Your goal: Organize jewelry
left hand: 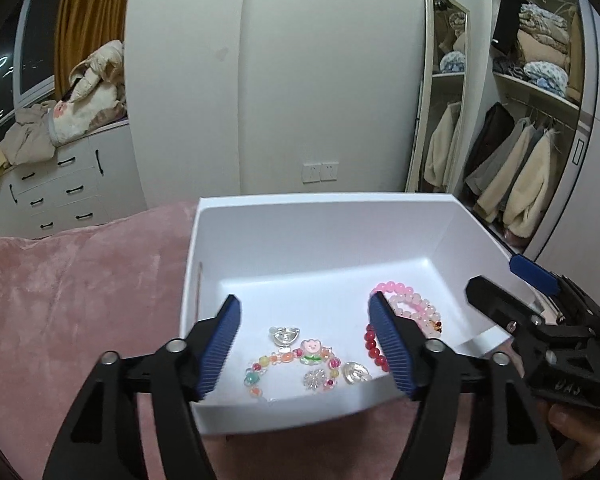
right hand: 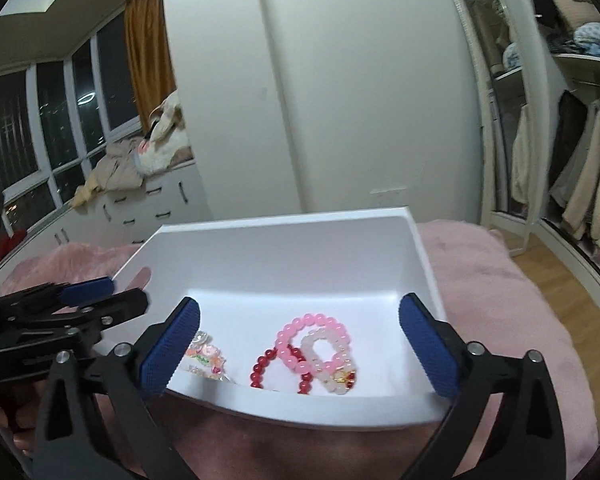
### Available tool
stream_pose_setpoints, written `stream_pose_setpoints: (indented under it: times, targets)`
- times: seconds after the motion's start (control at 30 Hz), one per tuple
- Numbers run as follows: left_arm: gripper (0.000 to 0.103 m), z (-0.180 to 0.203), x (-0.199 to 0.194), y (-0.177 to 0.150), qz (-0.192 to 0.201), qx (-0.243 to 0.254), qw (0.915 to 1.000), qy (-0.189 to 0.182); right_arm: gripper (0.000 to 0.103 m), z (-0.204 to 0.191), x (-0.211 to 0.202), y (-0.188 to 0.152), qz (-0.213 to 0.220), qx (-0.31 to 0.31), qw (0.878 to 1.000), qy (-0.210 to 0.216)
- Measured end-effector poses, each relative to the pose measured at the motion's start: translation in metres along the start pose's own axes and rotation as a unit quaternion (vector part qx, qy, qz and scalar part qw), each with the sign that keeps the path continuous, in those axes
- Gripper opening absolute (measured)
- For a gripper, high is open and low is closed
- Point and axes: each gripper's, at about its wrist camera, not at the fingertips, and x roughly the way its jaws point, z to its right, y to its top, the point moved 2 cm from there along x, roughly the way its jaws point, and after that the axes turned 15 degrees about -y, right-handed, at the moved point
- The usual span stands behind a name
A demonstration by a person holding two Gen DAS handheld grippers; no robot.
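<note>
A white open box (left hand: 316, 236) (right hand: 284, 240) sits on a pink blanket. Inside it lie a colourful charm bracelet (left hand: 288, 364) (right hand: 204, 356), a pink bead bracelet (left hand: 400, 290) (right hand: 312, 324), a pale pink one (left hand: 420, 312) (right hand: 324, 352) and a red bead bracelet (left hand: 374, 346) (right hand: 272, 364). My left gripper (left hand: 304, 320) is open and empty over the box's near left part. My right gripper (right hand: 300, 328) is open and empty over the bead bracelets; it also shows in the left wrist view (left hand: 500, 292).
The pink blanket (left hand: 80, 300) (right hand: 500, 280) covers the bed around the box. A white dresser with piled clothes (left hand: 60, 176) stands at the back left. A mirror (left hand: 440, 88) and an open wardrobe (left hand: 532, 120) stand at the right.
</note>
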Motion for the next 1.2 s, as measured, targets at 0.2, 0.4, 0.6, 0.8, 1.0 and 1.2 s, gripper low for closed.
stream_pose_setpoints:
  times: [0.2, 0.4, 0.6, 0.8, 1.0, 1.2]
  targets:
    - [0.093, 0.008, -0.026, -0.002, 0.012, -0.007, 0.9997, 0.020, 0.098, 0.012, -0.019, -0.004, -0.012, 0.005, 1.000, -0.015]
    - [0.095, 0.025, -0.053, -0.009, 0.006, 0.001, 0.9994, 0.033, 0.098, 0.021, -0.050, -0.004, -0.054, -0.007, 0.998, -0.037]
    - [0.095, 0.050, -0.087, -0.013, 0.008, 0.010, 0.9984, 0.056, 0.098, 0.031, -0.096, -0.013, -0.101, -0.004, 0.994, -0.048]
    - [0.095, 0.083, -0.110, -0.021, -0.008, 0.037, 0.9972, 0.064, 0.098, 0.031, -0.128, -0.017, -0.110, -0.005, 0.993, -0.046]
    - [0.095, 0.091, -0.127, -0.038, -0.018, 0.035, 0.9963, 0.076, 0.098, 0.029, -0.145, -0.019, -0.105, -0.009, 0.993, -0.045]
    - [0.095, 0.088, -0.135, -0.051, -0.026, 0.033, 0.9950, 0.090, 0.098, 0.027, -0.156, -0.021, -0.099, -0.015, 0.994, -0.045]
